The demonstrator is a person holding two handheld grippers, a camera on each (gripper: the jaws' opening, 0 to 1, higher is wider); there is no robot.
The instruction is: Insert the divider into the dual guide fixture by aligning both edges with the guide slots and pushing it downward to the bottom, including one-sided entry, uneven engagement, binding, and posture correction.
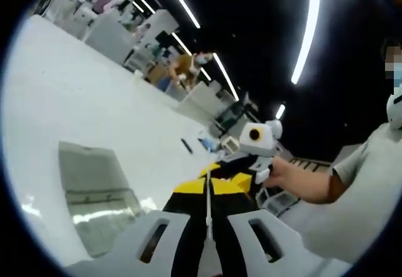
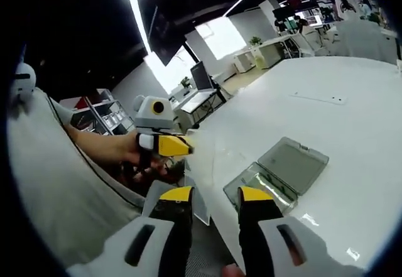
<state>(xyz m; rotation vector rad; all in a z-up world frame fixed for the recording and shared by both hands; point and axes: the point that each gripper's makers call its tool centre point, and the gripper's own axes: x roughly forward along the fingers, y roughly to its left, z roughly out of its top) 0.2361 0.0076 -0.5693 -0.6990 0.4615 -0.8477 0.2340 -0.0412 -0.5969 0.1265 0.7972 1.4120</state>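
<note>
My left tongs [image 1: 208,227] pinch the thin clear divider [image 1: 208,192] edge-on. My right tongs [image 2: 213,203] stand open, empty. The fixture [image 2: 279,170] lies apart on the white worktop [image 2: 352,82]. A tilted entry could bind one edge.

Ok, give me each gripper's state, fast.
Left gripper: shut on the clear divider.
Right gripper: open, holding nothing.
</note>
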